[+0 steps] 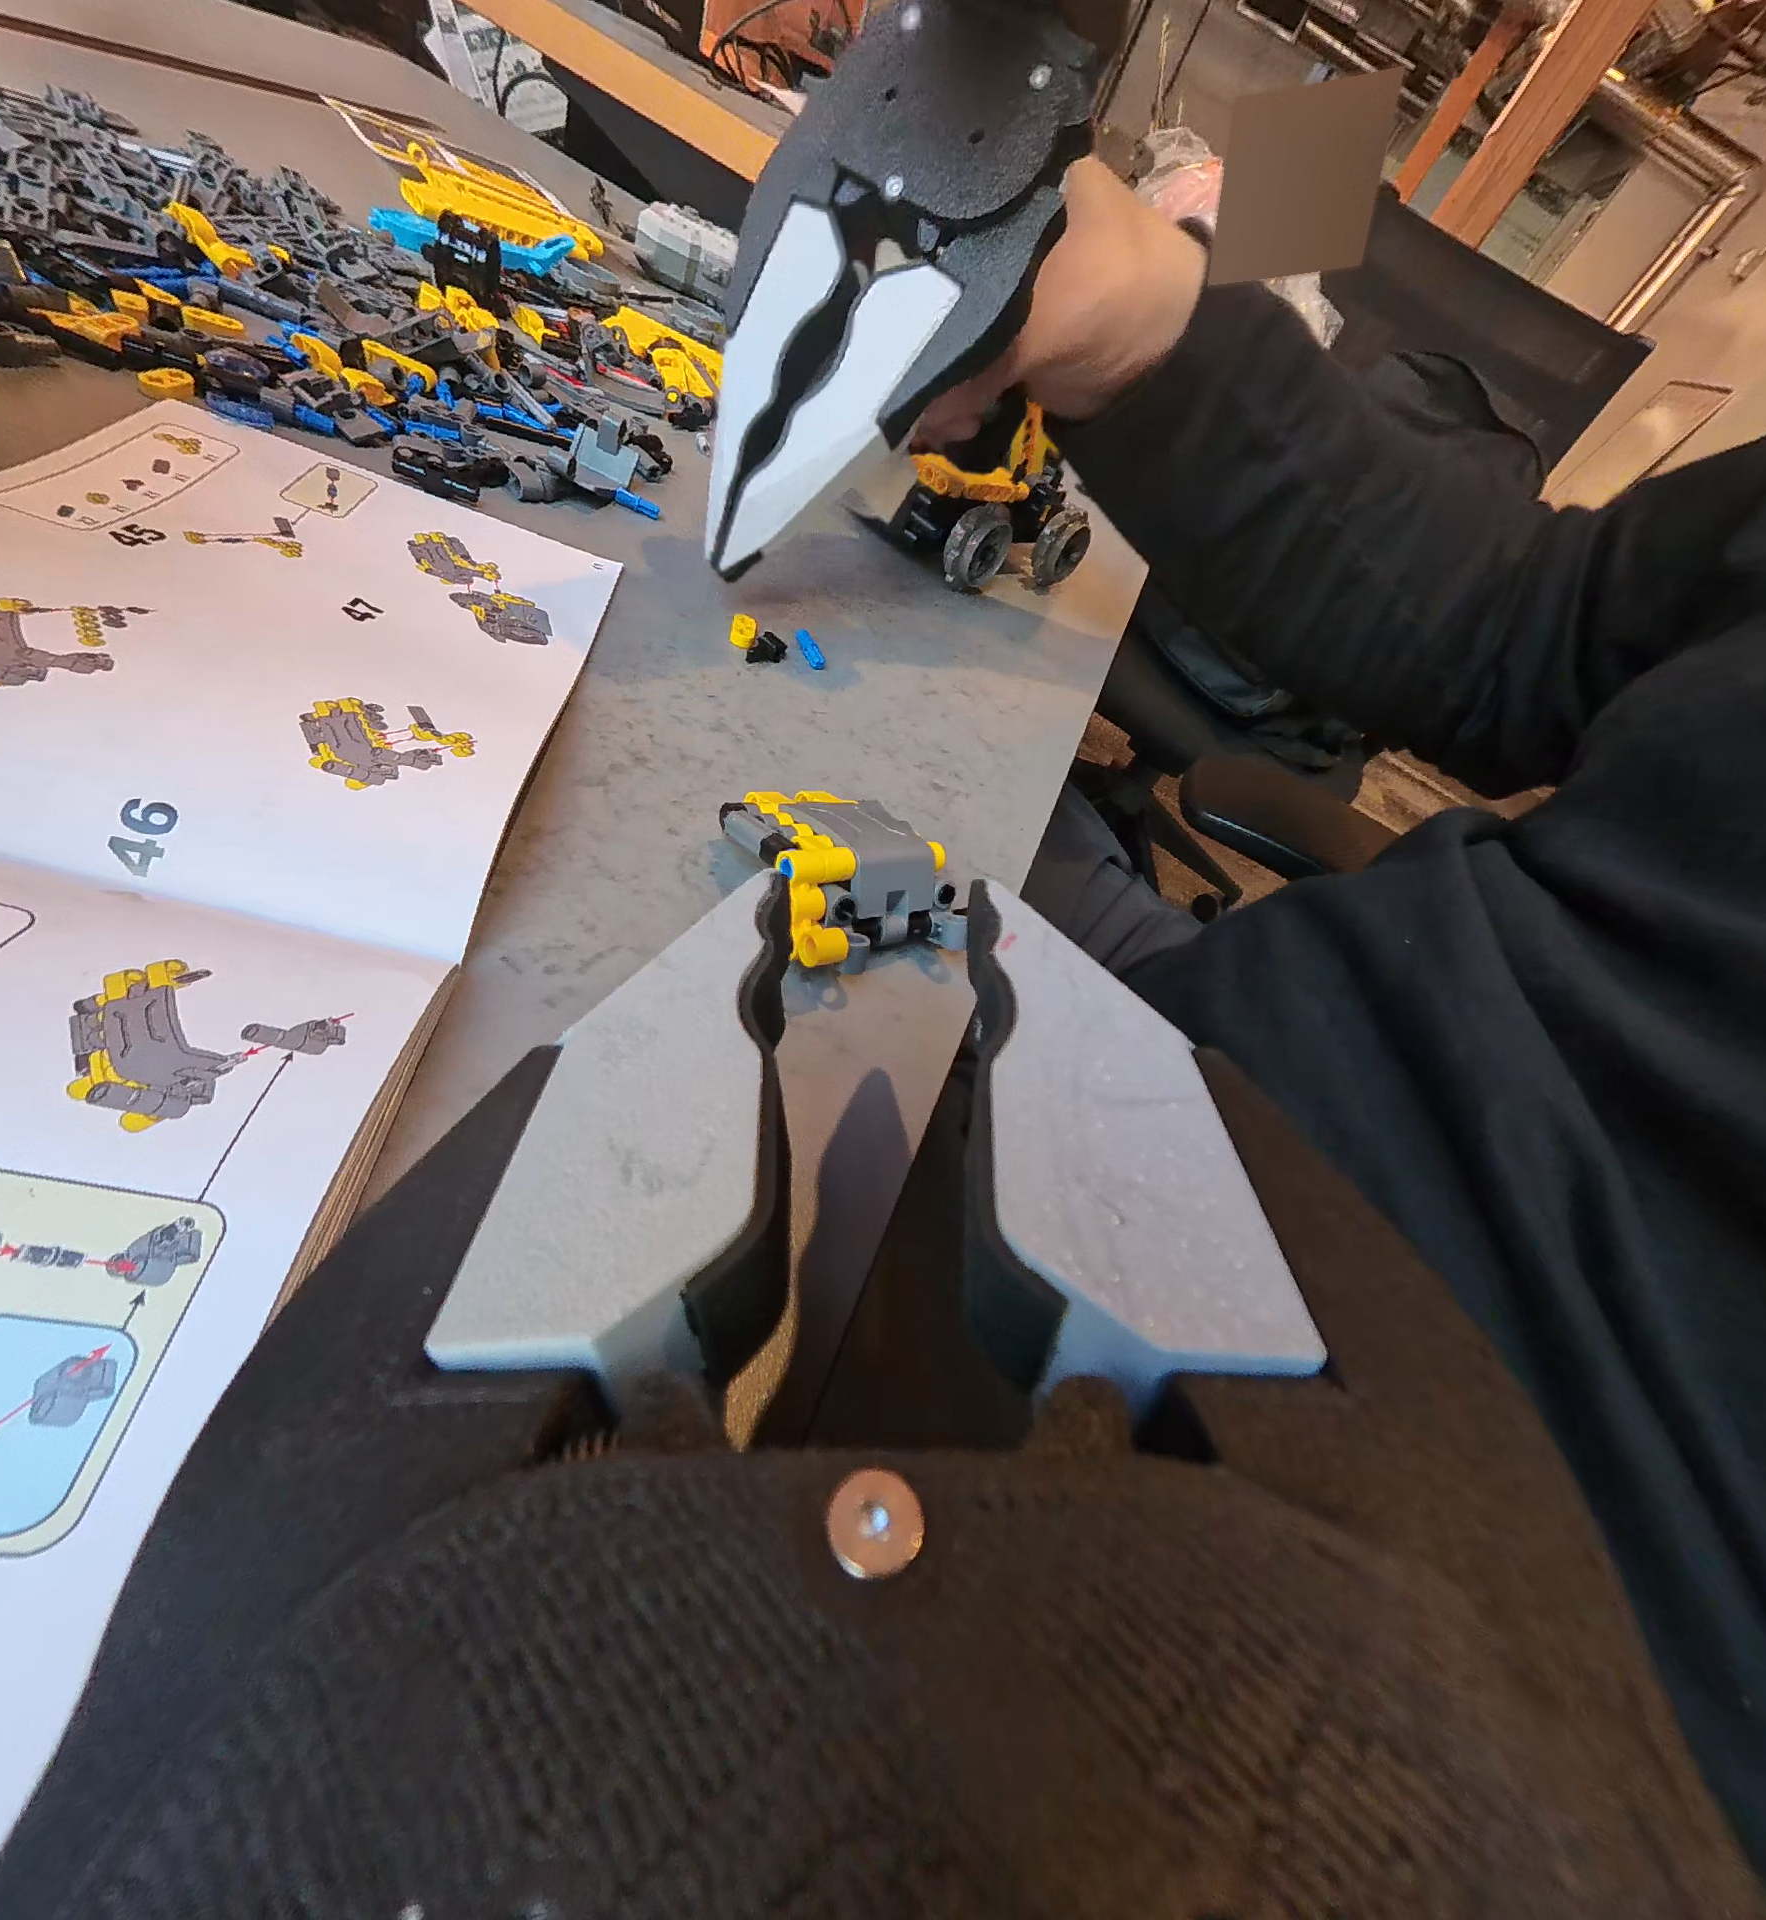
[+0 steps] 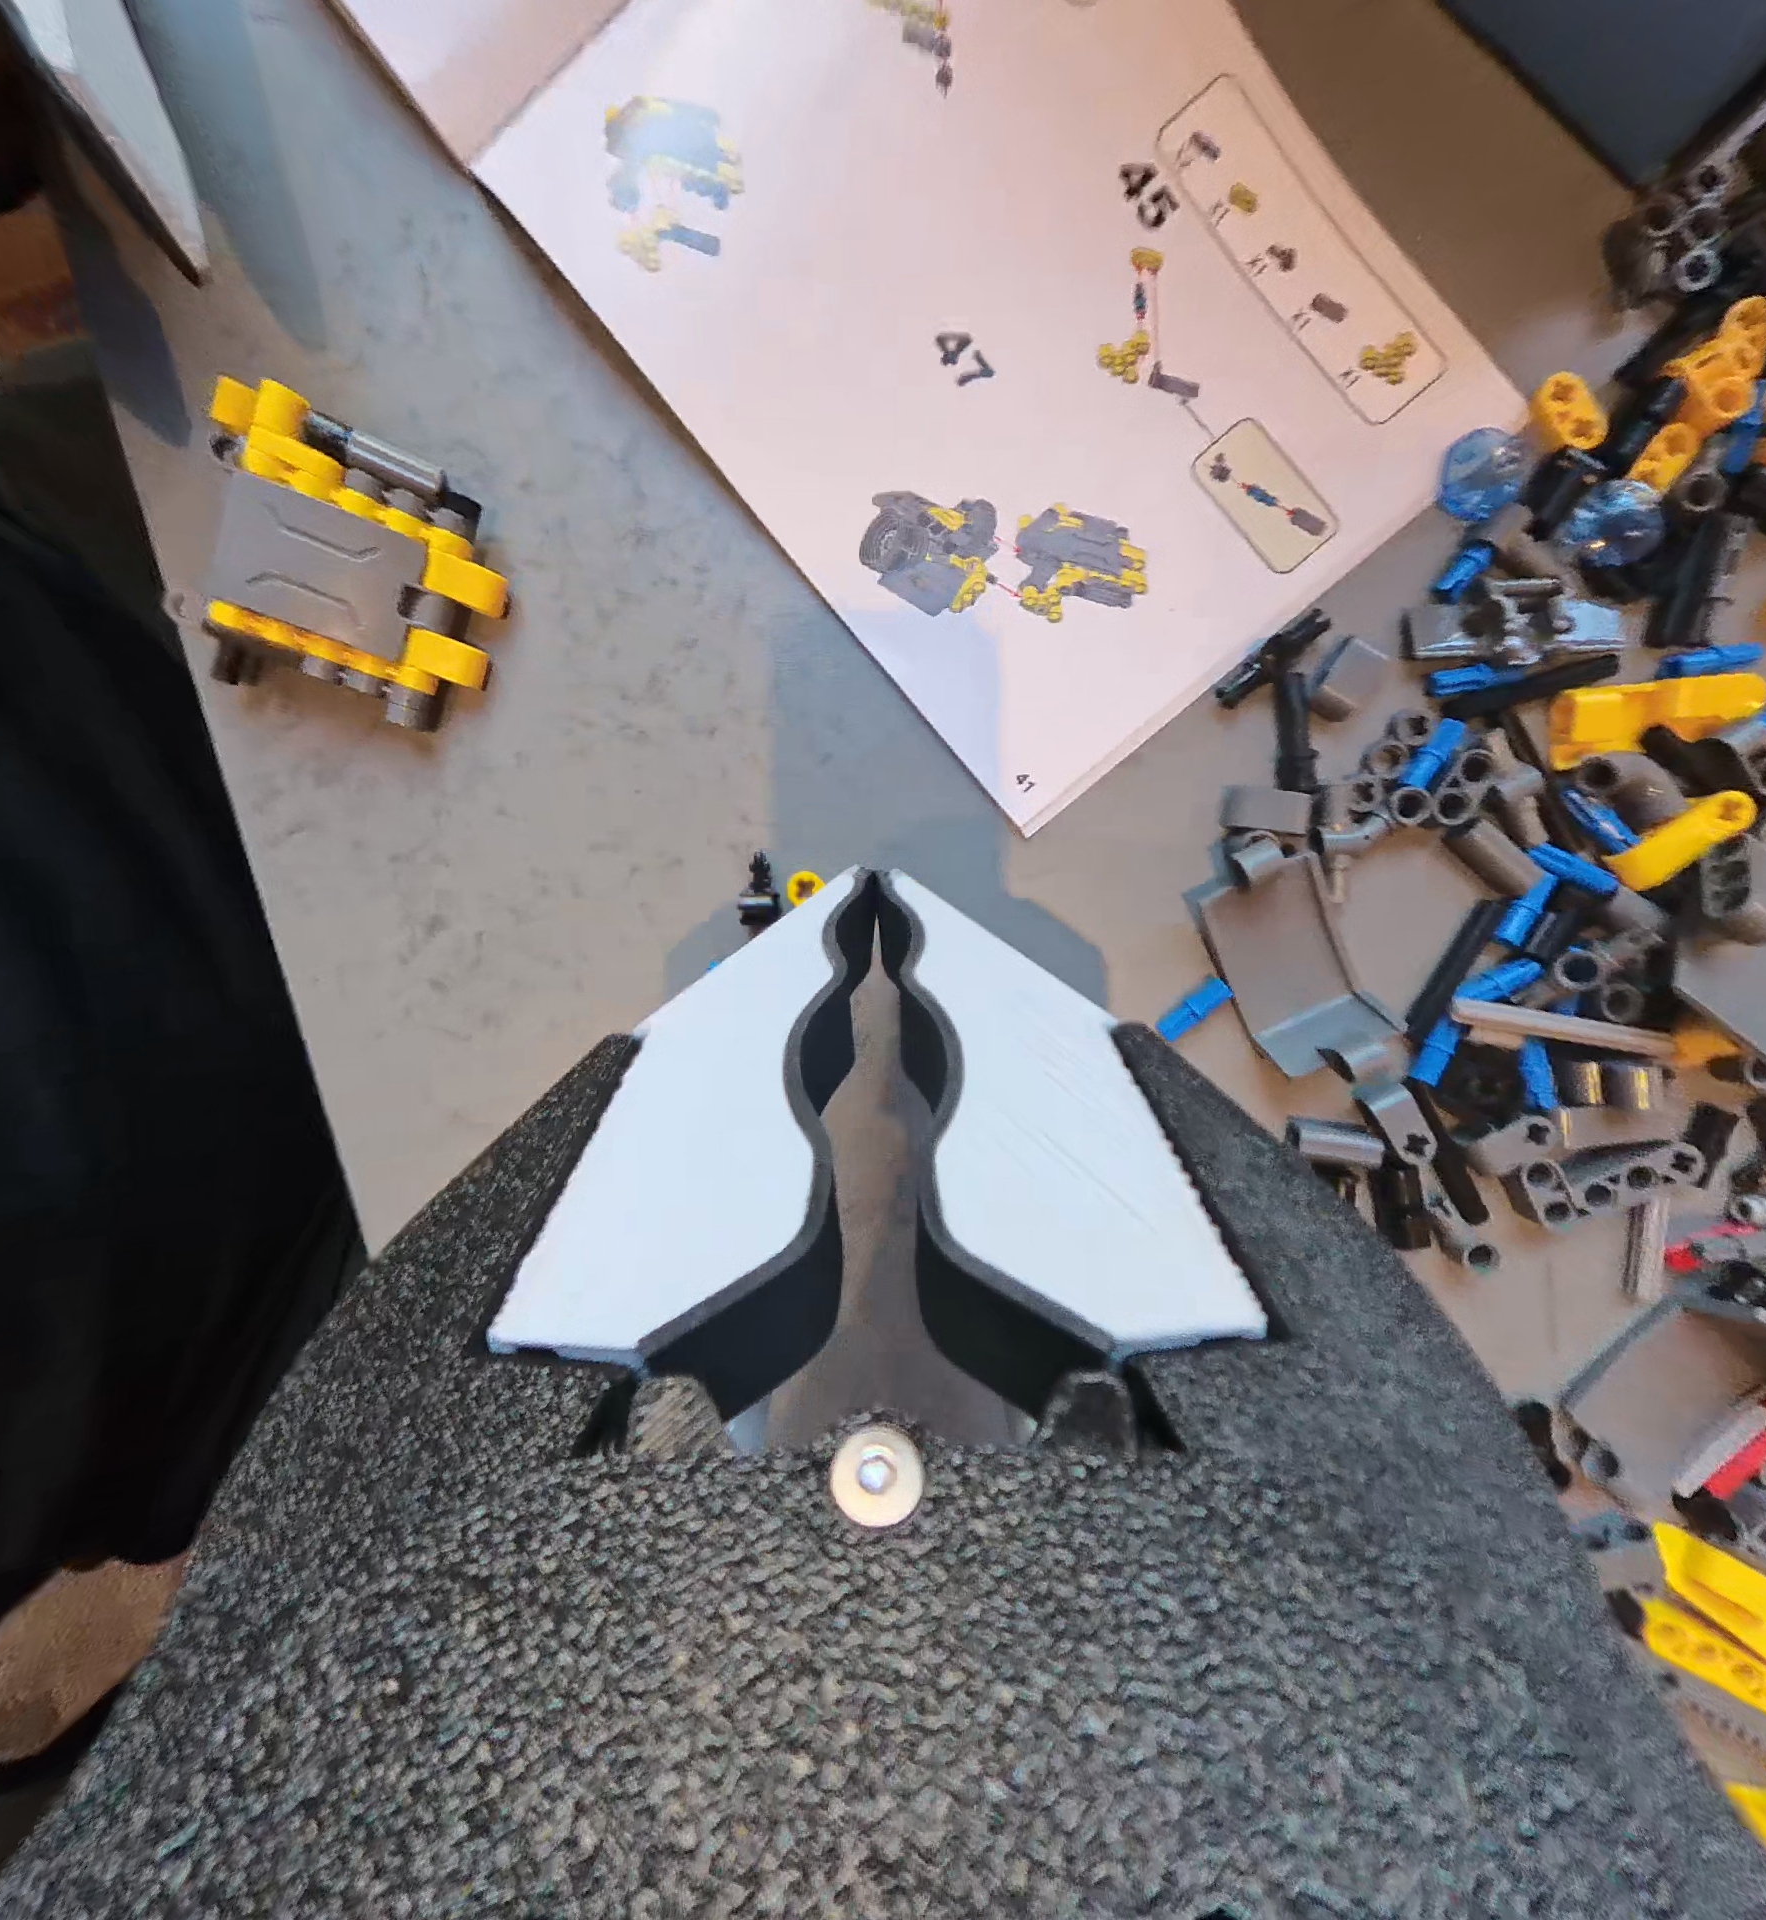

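On the grey table (image 1: pixel 650 727) just ahead of me, my left gripper (image 1: pixel 874 914) stands with its fingers spread wide on either side of the near end of a small yellow and grey brick assembly (image 1: pixel 837 873); I cannot tell whether the pads touch it. The assembly lies flat near the table's edge, beside the open instruction booklet (image 1: pixel 235 727). My right gripper (image 2: pixel 874 883) points tip-down farther along the table, its fingers pressed together at the tips with nothing between them. Just beside that tip lie three loose bits: a yellow connector (image 1: pixel 744 625), a black piece (image 1: pixel 767 648) and a blue pin (image 1: pixel 809 648). Behind the right gripper stands a small wheeled yellow model (image 1: pixel 993 509). A big pile of grey, yellow, blue and black parts (image 2: pixel 1585 831) spreads beyond the booklet
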